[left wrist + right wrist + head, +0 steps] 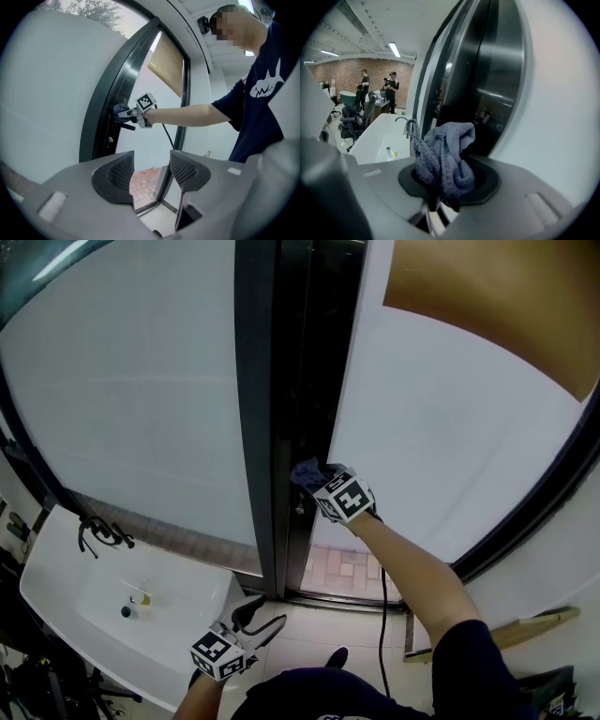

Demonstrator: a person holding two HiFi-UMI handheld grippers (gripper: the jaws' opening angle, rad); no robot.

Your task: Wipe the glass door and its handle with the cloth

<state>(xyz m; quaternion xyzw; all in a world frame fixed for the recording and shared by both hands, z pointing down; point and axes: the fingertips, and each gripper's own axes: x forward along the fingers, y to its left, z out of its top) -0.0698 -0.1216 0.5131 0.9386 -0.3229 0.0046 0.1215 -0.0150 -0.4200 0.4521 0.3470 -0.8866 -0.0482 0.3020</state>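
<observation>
Here right claw (321, 486), arm (412, 563) outstretched, clamps cloth (443, 154) at door (441, 418).

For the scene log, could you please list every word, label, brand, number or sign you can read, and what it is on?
None can be read. The left gripper and right gripper bear only black-and-white square markers; the shirt shows a white shark-like drawing, no legible letters.
</observation>
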